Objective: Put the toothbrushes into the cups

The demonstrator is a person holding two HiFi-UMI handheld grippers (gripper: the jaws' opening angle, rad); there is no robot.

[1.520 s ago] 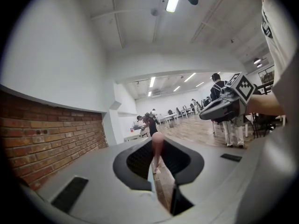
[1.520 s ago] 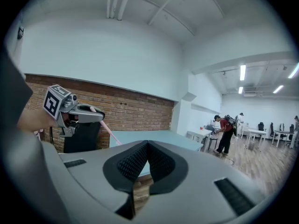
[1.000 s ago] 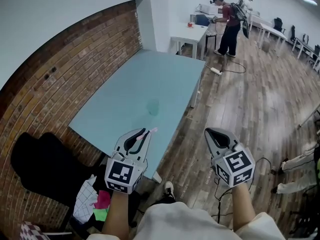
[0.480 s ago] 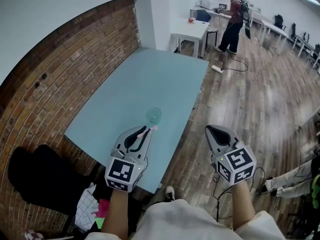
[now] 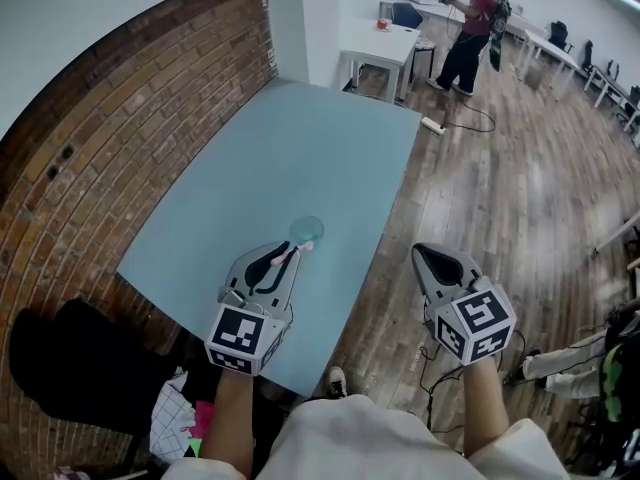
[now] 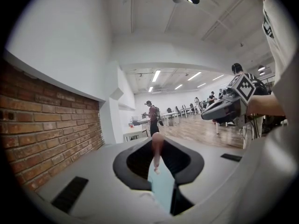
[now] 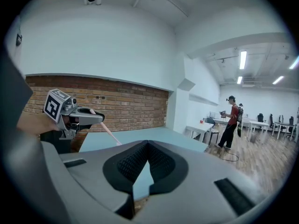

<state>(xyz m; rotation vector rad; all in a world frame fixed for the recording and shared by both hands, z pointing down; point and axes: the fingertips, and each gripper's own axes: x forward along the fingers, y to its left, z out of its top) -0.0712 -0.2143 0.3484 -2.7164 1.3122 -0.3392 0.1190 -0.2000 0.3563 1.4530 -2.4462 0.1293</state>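
A translucent teal cup (image 5: 307, 229) stands on the pale blue table (image 5: 250, 158), near its front right edge. My left gripper (image 5: 287, 257) is shut on a pink toothbrush (image 5: 297, 252), whose tip reaches out just short of the cup. In the left gripper view the toothbrush (image 6: 156, 149) stands between the jaws of the left gripper (image 6: 157, 143). My right gripper (image 5: 428, 259) hovers over the wooden floor to the right of the table, shut and empty. In the right gripper view the jaws of the right gripper (image 7: 147, 145) meet at their tips, and the left gripper (image 7: 78, 117) shows with the toothbrush (image 7: 110, 130).
A brick wall (image 5: 110, 138) runs along the table's left side. Dark bags and clothes (image 5: 80, 368) lie on the floor at lower left. A white desk (image 5: 385, 43) and a standing person (image 5: 476, 23) are far behind. A power strip (image 5: 432, 125) lies on the floor.
Both grippers have moved forward together toward the table. The toothbrush tip now lies much closer to the cup. The jaws have not changed.
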